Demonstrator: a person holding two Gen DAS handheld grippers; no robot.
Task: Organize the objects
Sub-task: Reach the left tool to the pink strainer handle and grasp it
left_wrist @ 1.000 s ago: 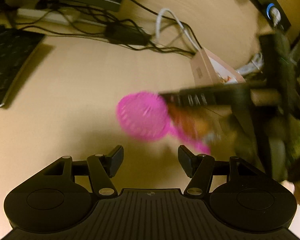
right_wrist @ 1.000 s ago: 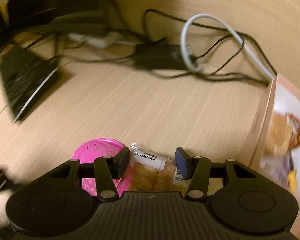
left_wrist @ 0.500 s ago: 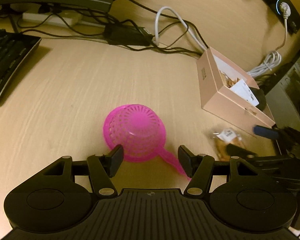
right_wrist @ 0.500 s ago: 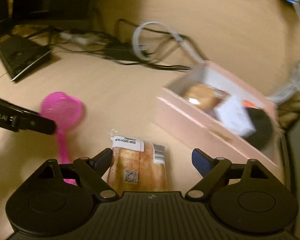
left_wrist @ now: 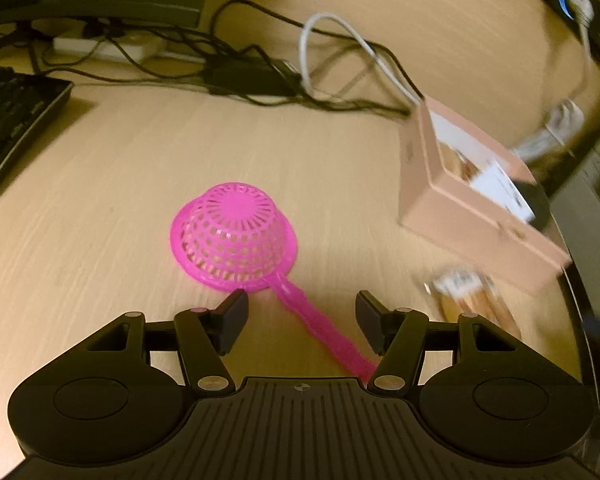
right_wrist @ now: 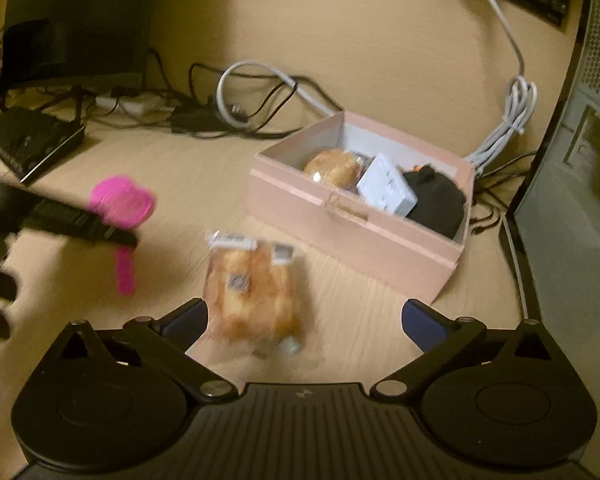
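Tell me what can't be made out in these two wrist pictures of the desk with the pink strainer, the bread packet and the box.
- Bread packet: label print blurred in the right wrist view; in the left wrist view, blurred and partly hidden behind the gripper finger.
- Pink box: contents partly hidden by its walls; the dark item cannot be identified.
- Pink strainer: handle end hidden behind the left gripper.
- Keyboard: cut off by the left edge.

Pink strainer inverted; wrapped bread (flat) beside box.
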